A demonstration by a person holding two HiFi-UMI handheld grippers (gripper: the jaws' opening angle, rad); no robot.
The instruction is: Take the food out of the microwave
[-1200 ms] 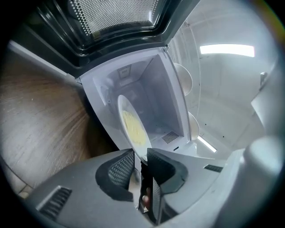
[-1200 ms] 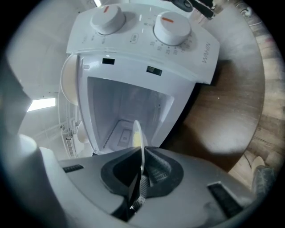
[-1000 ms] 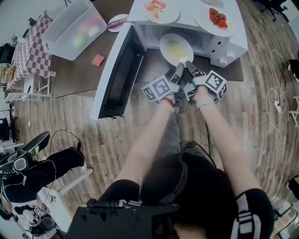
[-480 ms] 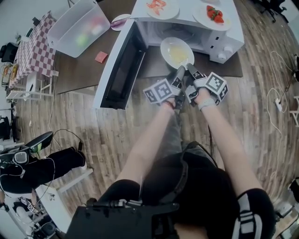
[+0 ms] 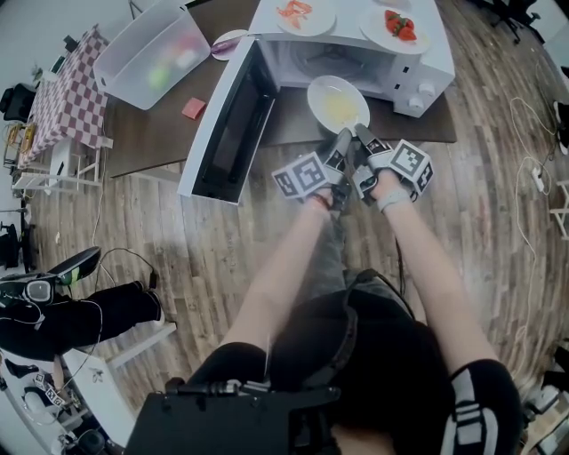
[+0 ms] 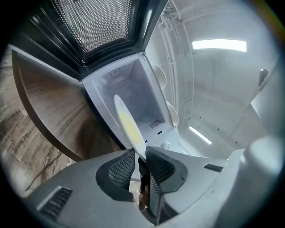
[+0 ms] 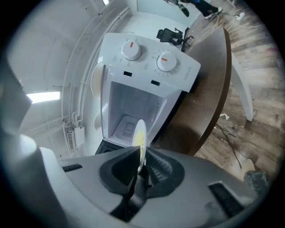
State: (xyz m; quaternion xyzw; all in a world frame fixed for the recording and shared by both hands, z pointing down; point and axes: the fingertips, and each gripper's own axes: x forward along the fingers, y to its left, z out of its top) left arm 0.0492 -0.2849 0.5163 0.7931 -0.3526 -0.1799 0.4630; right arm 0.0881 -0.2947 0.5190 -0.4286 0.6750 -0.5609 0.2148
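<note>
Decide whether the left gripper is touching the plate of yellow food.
Touching. In the left gripper view, the left gripper pinches the rim of the plate between its two pads, with no gap visible.

We list: a clear plastic bin (image 5: pixel 147 55) on the brown table (image 5: pixel 142 135); a pink square (image 5: pixel 193 108) near it; a purple-marked dish (image 5: pixel 229 42); a checkered cloth (image 5: pixel 60 98); wood floor (image 5: pixel 222 253).

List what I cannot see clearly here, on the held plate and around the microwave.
- Yellow food on the plate: too small in the head view; both gripper views show it nearly edge-on.
- Clear bin contents: blurred by its cloudy wall, head view.
- Dials: markings too small, right gripper view.
- Plate of orange food: cut by the head view's top edge.
</note>
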